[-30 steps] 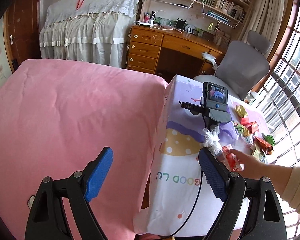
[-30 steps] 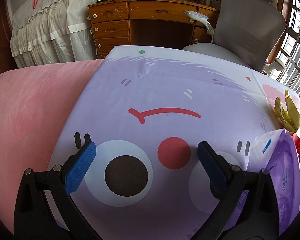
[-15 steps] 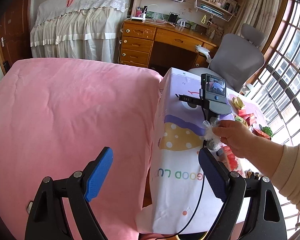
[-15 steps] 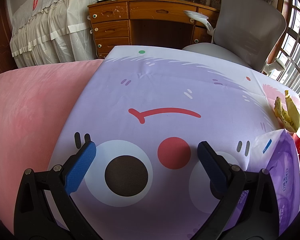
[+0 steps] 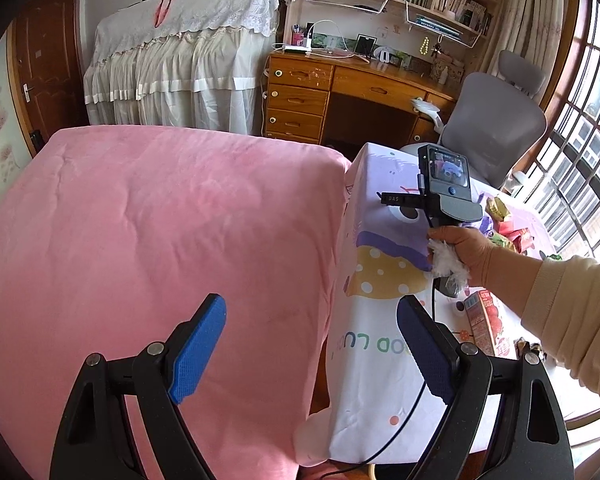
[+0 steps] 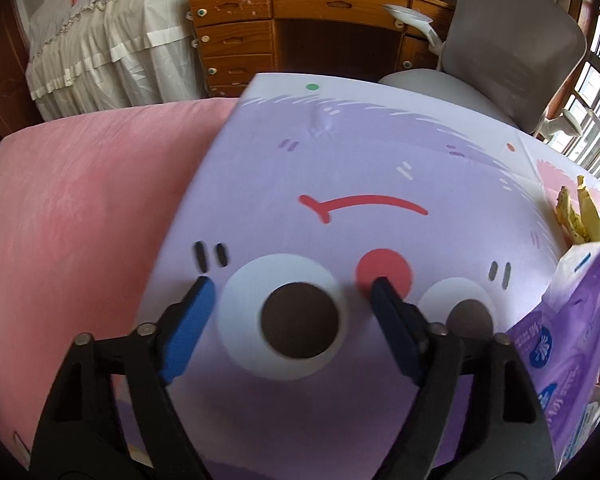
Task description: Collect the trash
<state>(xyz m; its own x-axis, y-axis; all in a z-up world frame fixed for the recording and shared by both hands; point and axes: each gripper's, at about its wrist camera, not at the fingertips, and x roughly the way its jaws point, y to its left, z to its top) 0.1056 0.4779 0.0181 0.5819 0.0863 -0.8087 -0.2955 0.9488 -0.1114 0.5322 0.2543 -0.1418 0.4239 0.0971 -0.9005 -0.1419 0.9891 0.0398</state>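
purple-clothed table (image 6: 340, 152): both grippers, left (image 5: 312, 346) and right (image 6: 290, 316), gape empty; wrappers (image 5: 508, 224) lie right of right gripper, risking a misreach.

Tablecloth (image 5: 380, 360): coloured letters "OD LU" legible at 4 o'clock; camera mount bar (image 5: 396, 199): "DAS".

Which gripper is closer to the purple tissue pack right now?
Right. The right gripper hovers over the tablecloth just left of the purple tissue pack; the left gripper is over the pink bed, off the table.
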